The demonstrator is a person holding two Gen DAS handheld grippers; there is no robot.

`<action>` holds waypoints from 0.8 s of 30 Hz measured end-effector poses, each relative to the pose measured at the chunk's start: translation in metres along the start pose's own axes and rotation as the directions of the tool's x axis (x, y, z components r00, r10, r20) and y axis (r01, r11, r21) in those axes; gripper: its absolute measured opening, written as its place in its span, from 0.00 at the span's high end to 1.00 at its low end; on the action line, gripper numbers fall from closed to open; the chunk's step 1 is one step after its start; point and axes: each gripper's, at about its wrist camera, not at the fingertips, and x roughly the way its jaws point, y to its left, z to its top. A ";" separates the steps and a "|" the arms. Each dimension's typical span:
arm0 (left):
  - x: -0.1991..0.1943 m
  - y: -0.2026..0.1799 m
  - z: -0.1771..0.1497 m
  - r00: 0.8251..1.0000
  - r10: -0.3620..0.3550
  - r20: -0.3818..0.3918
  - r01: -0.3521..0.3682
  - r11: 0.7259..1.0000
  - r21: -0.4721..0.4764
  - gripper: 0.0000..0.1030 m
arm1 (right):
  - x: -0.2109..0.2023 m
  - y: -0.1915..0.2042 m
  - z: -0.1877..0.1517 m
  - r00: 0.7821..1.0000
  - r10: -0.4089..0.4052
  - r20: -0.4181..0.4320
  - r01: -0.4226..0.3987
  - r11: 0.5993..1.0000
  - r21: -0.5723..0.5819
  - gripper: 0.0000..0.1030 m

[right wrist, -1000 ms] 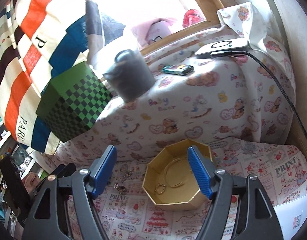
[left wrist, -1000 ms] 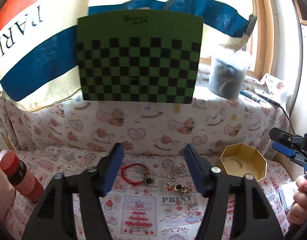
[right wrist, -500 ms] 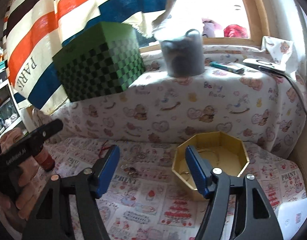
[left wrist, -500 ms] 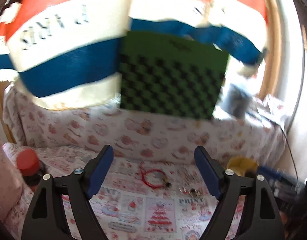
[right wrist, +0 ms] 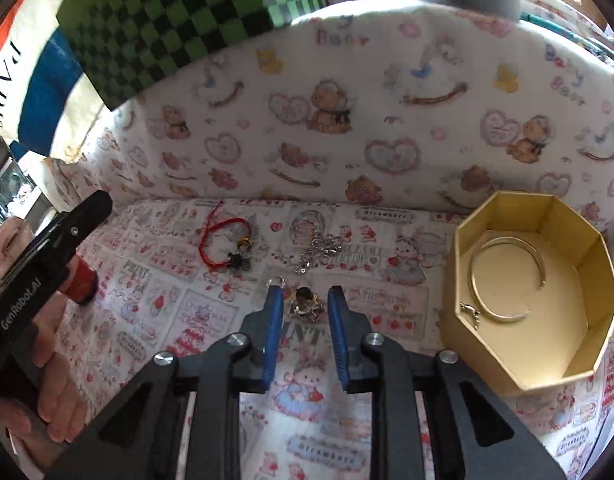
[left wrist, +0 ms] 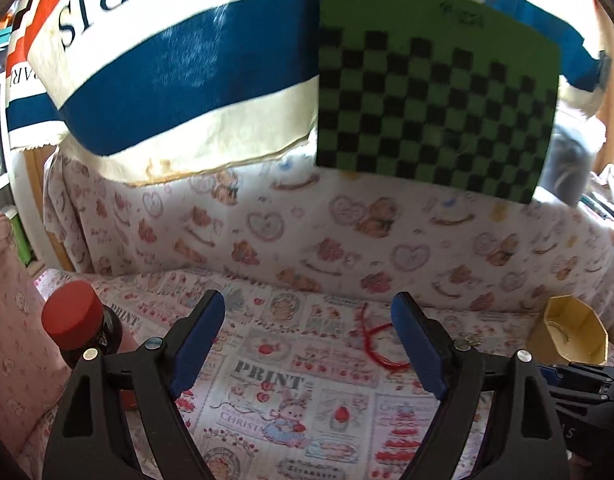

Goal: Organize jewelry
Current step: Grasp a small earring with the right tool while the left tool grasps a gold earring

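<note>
One bangle; one gold box

The right gripper has come down low over the printed cloth and its jaws have narrowed from a wide spread, now bracketing a small gold-and-dark ornament that lies left of the gold octagonal cardboard box; whether the pads touch it cannot be told. The left gripper has swung away from that box, so the red cord bracelet, centred between its jaws before, now sits beside its right pad.
</note>
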 end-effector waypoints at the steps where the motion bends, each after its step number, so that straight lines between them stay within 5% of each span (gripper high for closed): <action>1: 0.002 0.001 0.000 1.000 -0.002 -0.016 0.001 1.000 -0.006 0.19 | 0.003 0.001 -0.001 1.000 -0.011 -0.006 0.011 1.000 -0.011 0.80; 5: 0.001 0.007 0.002 0.998 -0.043 -0.052 0.041 0.998 -0.041 0.18 | 0.013 0.003 -0.001 0.999 -0.036 -0.012 0.036 0.999 -0.020 0.87; 12: 0.002 -0.010 -0.004 0.997 0.077 -0.005 -0.077 0.995 0.068 0.18 | -0.007 0.005 0.001 0.999 0.009 0.042 -0.007 0.999 -0.033 0.93; 18: 0.017 -0.019 -0.013 0.998 0.043 -0.046 -0.038 0.995 0.096 0.21 | -0.045 -0.007 -0.013 0.995 0.030 0.097 -0.024 0.997 -0.069 0.93; 24: 0.019 -0.028 -0.012 0.993 -0.070 -0.095 0.078 0.994 0.080 0.43 | -0.076 -0.037 -0.013 0.983 0.045 0.180 -0.043 0.999 -0.013 0.93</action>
